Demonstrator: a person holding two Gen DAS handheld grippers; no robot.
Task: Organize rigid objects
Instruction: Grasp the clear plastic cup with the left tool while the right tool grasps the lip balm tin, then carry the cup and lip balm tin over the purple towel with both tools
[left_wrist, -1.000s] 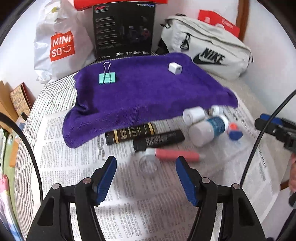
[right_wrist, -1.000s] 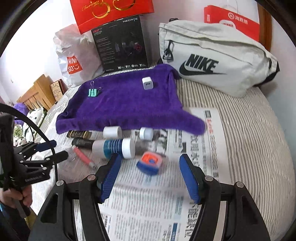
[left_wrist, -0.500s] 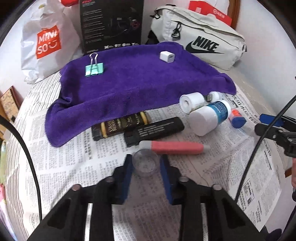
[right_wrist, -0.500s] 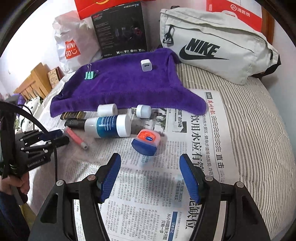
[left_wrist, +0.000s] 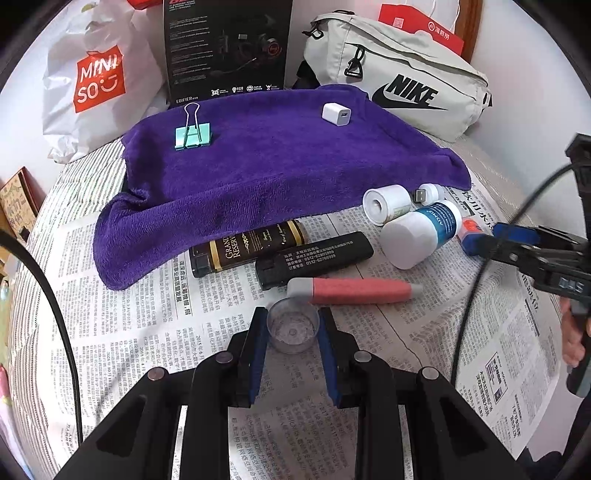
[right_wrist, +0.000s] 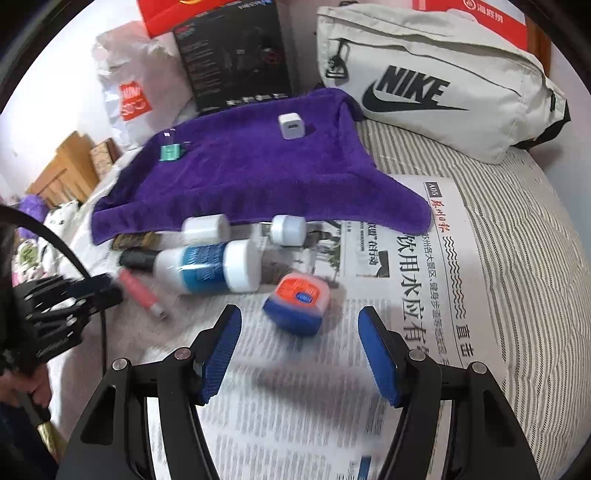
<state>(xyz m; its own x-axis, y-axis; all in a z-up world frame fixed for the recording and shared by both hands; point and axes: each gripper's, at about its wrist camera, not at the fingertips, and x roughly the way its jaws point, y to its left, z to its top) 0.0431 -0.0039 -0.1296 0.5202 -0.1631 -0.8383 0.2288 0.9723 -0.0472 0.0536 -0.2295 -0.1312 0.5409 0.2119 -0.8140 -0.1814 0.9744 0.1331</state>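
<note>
My left gripper (left_wrist: 293, 326) is shut on a small clear plastic cup (left_wrist: 293, 325) standing on the newspaper (left_wrist: 155, 295). Beyond it lie a pink pen (left_wrist: 354, 290), a black lighter (left_wrist: 314, 259), a gold-and-black lighter (left_wrist: 247, 247), a blue-and-white bottle (left_wrist: 421, 230) and a white cap (left_wrist: 384, 203). A green binder clip (left_wrist: 192, 134) and a white charger (left_wrist: 336, 113) sit on the purple towel (left_wrist: 277, 170). My right gripper (right_wrist: 299, 328) is open, just short of a blue-and-orange jar (right_wrist: 297, 302). The bottle (right_wrist: 210, 267) lies to its left.
A Nike bag (left_wrist: 399, 77), a black box (left_wrist: 225, 48) and a Miniso bag (left_wrist: 96, 77) stand behind the towel. The right gripper (left_wrist: 532, 251) shows at the right of the left wrist view, the left gripper (right_wrist: 62, 306) at the left of the right wrist view.
My left gripper moved forward and closed on the clear cup. My right gripper moved closer to the blue-and-orange jar and stayed open.
</note>
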